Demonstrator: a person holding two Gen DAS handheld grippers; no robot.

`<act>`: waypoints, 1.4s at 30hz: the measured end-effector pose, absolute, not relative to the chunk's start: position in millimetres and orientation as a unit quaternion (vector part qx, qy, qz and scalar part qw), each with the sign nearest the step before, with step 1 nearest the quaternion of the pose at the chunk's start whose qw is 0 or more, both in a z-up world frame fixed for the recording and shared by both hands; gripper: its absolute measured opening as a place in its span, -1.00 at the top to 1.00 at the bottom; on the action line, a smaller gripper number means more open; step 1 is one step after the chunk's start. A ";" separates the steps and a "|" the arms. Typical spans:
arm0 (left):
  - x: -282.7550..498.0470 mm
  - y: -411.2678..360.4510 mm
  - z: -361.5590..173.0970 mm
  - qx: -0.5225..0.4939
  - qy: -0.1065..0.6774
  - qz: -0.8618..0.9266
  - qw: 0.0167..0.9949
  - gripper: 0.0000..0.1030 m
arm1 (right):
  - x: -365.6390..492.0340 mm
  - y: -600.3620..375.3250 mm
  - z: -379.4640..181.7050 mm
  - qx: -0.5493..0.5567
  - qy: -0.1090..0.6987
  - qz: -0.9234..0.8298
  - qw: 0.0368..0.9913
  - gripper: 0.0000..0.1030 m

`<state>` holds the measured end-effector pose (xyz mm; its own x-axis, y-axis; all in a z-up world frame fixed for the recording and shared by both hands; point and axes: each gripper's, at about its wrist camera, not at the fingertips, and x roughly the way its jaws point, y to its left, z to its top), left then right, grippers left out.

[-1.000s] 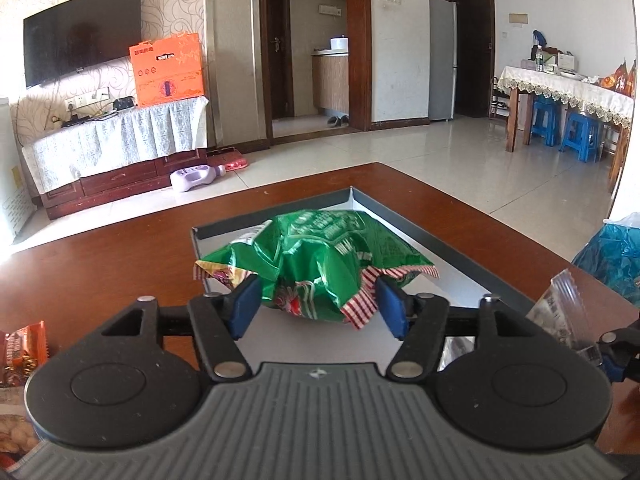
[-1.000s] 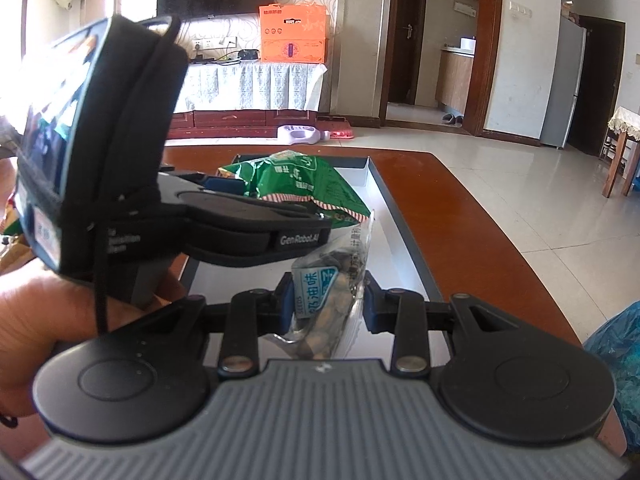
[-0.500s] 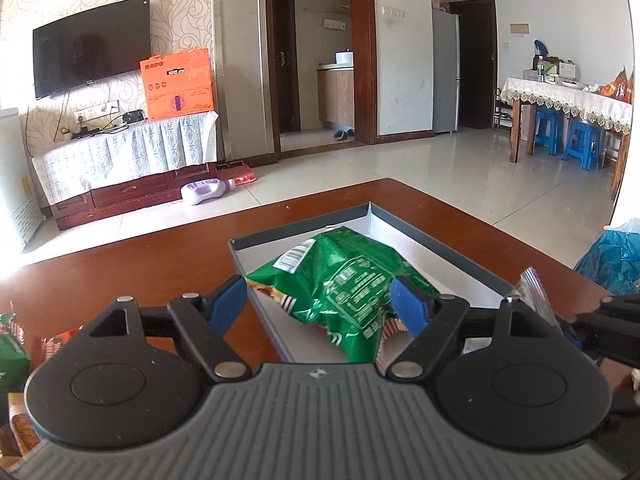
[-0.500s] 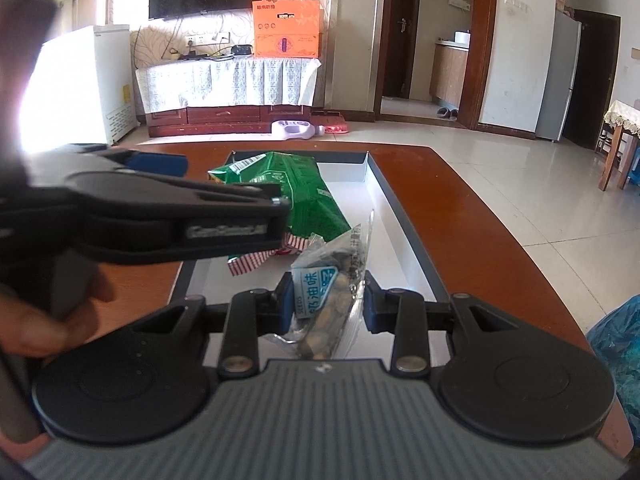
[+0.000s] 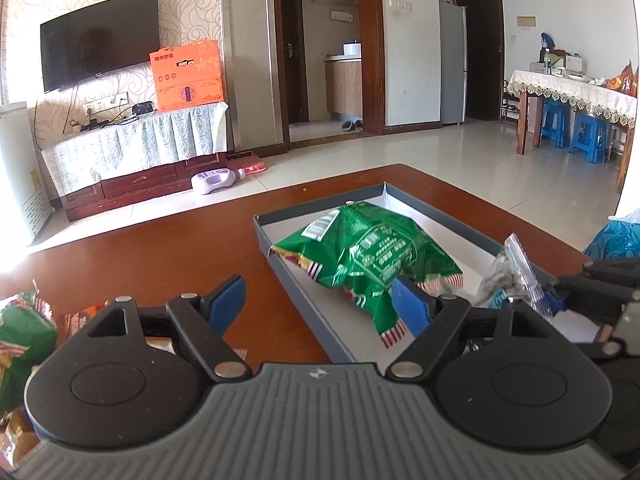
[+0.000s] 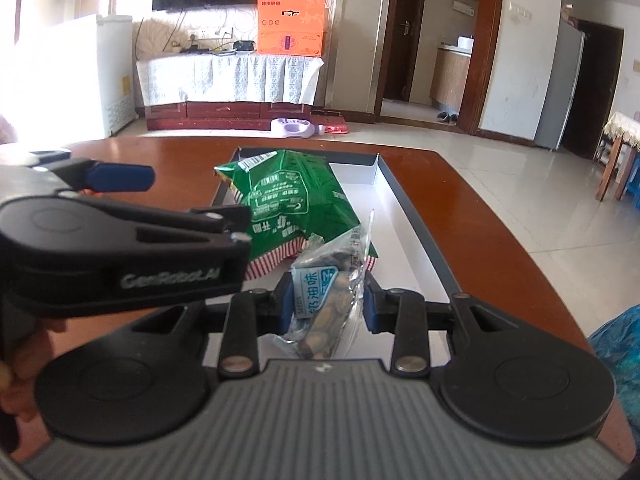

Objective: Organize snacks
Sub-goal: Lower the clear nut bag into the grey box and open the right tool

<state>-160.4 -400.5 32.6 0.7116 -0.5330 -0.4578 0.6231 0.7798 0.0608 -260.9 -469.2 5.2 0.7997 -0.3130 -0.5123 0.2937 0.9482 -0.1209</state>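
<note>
Sunlit living room, brown table [image 5: 168,252]: a green snack bag [image 5: 372,256] lies in the grey tray [image 5: 296,288], more snack packs [image 5: 24,332] piled at the table's left edge; the left gripper [image 5: 318,300] gapes wide, holding nothing, while the right gripper [image 6: 326,304] clamps a clear packet of seeds [image 6: 328,300] over the tray
</note>
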 end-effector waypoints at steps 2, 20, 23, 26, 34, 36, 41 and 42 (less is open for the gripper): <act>-165.2 -395.3 35.4 0.106 0.214 -0.311 0.920 -0.63 | -261.4 -466.5 4.3 -0.026 0.273 -0.164 0.947 0.18; -204.1 -338.8 51.0 0.072 0.219 -0.278 0.933 -0.76 | -284.3 -440.8 12.8 -0.060 0.237 -0.169 0.955 -0.51; -209.7 -330.4 56.3 0.064 0.220 -0.271 0.935 -0.77 | -289.1 -432.1 15.0 -0.071 0.230 -0.173 0.955 -0.51; -217.5 -317.3 63.1 0.053 0.216 -0.260 0.940 -0.77 | -294.1 -425.1 19.2 -0.070 0.220 -0.173 0.958 -0.51; -234.3 -271.4 75.0 0.042 0.205 -0.239 0.948 -0.77 | -310.0 -393.8 29.2 -0.073 0.185 -0.142 0.970 -0.51; -236.8 -258.5 77.2 0.036 0.206 -0.231 0.950 -0.77 | -310.6 -384.9 31.9 -0.067 0.180 -0.127 0.973 -0.51; -238.1 -220.9 81.9 0.053 0.203 -0.195 0.958 -0.77 | -304.7 -356.4 35.3 -0.045 0.184 -0.085 0.978 -0.51; -237.4 -211.9 81.4 0.059 0.203 -0.185 0.960 -0.77 | -301.4 -349.6 35.0 -0.043 0.188 -0.076 0.978 -0.51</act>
